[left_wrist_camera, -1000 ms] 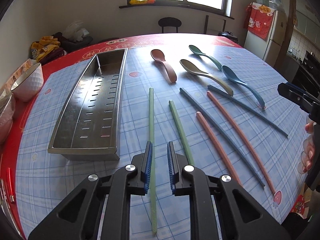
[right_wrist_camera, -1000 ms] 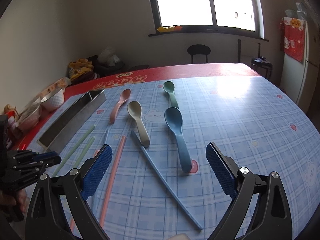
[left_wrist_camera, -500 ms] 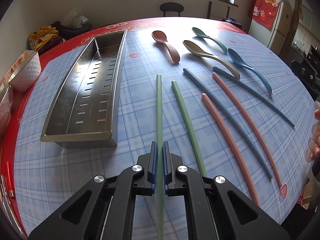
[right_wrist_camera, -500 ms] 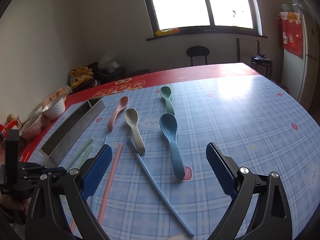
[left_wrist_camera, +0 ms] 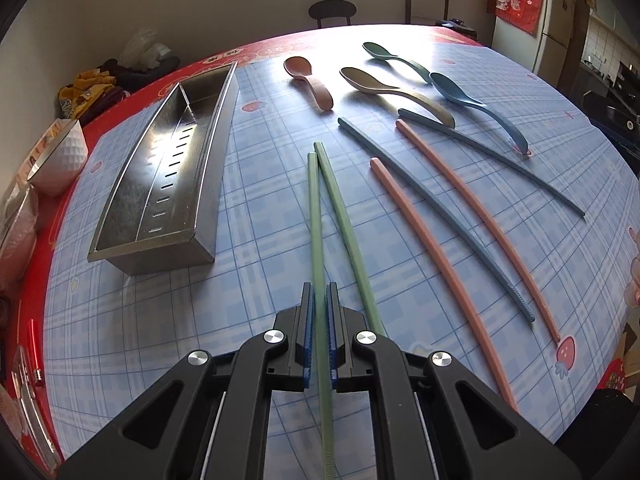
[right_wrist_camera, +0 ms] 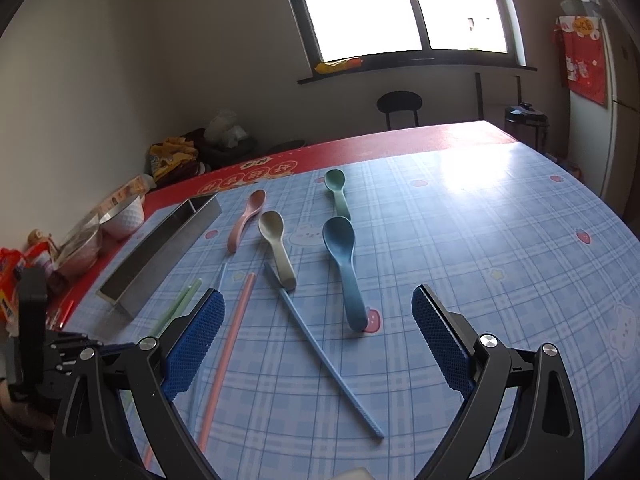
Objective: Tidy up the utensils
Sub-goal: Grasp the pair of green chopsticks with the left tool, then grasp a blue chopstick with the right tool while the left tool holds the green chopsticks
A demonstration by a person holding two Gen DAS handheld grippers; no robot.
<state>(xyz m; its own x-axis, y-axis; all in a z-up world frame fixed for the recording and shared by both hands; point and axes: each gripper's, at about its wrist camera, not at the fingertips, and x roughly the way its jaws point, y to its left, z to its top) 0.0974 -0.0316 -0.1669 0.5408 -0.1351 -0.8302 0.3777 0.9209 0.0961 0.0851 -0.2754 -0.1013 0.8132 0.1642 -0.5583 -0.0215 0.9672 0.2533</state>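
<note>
My left gripper (left_wrist_camera: 319,300) is shut on a green chopstick (left_wrist_camera: 315,220), whose far end now lies against the second green chopstick (left_wrist_camera: 344,224). The metal utensil tray (left_wrist_camera: 208,136) stands to the left. Two pink chopsticks (left_wrist_camera: 424,232), two blue chopsticks (left_wrist_camera: 432,200) and pink (left_wrist_camera: 308,80), beige (left_wrist_camera: 384,90), green (left_wrist_camera: 394,58) and blue (left_wrist_camera: 476,104) spoons lie on the checked tablecloth. My right gripper (right_wrist_camera: 318,340) is open and empty above the cloth, near the blue spoon (right_wrist_camera: 344,256) and a blue chopstick (right_wrist_camera: 320,344). The left gripper (right_wrist_camera: 60,356) shows at the lower left of the right wrist view.
A white bowl (left_wrist_camera: 60,156) and packets sit at the table's left edge, beyond the tray. A stool (right_wrist_camera: 399,106) and a fridge (right_wrist_camera: 600,92) stand past the far side. The tray (right_wrist_camera: 160,248) also shows in the right wrist view.
My left gripper closed on the green chopstick, then swung right with it, so its far tip meets the other green chopstick. The right gripper stayed open and rose slightly.
</note>
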